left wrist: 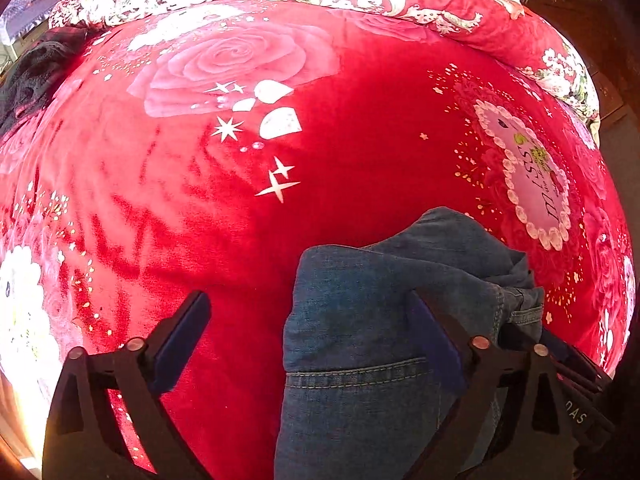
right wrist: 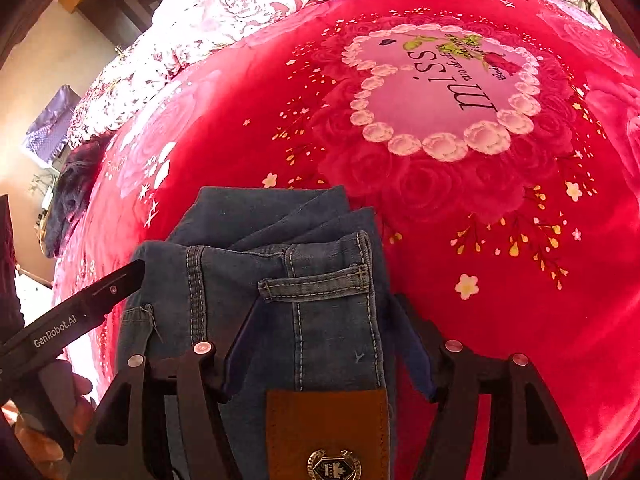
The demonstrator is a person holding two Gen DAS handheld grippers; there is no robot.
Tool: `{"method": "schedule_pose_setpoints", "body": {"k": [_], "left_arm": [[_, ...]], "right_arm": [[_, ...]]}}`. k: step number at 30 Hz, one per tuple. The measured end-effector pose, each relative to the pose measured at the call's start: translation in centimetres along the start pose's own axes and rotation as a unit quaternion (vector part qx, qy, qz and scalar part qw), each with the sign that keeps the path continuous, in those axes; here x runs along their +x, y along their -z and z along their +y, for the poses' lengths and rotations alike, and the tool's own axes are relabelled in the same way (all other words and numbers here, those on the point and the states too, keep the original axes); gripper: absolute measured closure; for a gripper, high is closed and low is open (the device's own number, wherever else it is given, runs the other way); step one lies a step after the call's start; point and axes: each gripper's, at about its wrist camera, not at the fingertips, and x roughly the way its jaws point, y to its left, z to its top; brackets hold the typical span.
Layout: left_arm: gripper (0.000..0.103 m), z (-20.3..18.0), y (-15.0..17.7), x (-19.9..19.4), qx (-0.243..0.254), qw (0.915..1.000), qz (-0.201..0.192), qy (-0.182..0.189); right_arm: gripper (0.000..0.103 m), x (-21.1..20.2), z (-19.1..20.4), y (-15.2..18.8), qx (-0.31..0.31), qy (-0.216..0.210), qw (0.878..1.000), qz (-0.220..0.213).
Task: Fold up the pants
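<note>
Both tools spread wide over folded jeans on a bed.

Left tool (left wrist: 308, 340) agape, gripping nothing; right tool (right wrist: 320, 344) agape astride the jeans (right wrist: 280, 264), bottom centre of frame, lying on the red rose blanket (right wrist: 480, 200).

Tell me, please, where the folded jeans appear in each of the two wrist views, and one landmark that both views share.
Left wrist view: the folded jeans lie at bottom centre-right, on the red blanket.
Right wrist view: the jeans fill the bottom centre, between the right gripper's fingers, leather patch nearest the camera.
Shared landmark: the heart of white roses, right of the jeans in the left view, upper right in the right view.
</note>
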Motion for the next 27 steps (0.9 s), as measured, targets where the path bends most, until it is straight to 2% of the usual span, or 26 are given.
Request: {"method": "schedule_pose_setpoints", "body": {"k": [4, 10, 19, 27], "left_arm": [[0.0, 0.6, 0.2, 0.6, -0.015, 0.9996, 0.011, 0.02], [0.0, 0.6, 0.4, 0.7, -0.012, 0.9997, 0.01, 0.018], [0.0, 1.4, 0.4, 1.6, -0.037, 0.998, 0.027, 0.042], [0.0, 1.3, 0.5, 1.5, -0.039, 0.9981, 0.03, 0.038]], "right_arm": [[0.035, 0.2, -0.2, 0.1, 0.0, -0.004, 1.0, 0.003], [0.033, 0.2, -0.2, 0.1, 0.005, -0.006, 1.0, 0.003], [0.026, 0.5, 0.0, -0.2, 0.006, -0.01, 1.0, 0.009], [0.024, 0.8, 0.4, -0.7, 0.004, -0.003, 1.0, 0.028]]}}
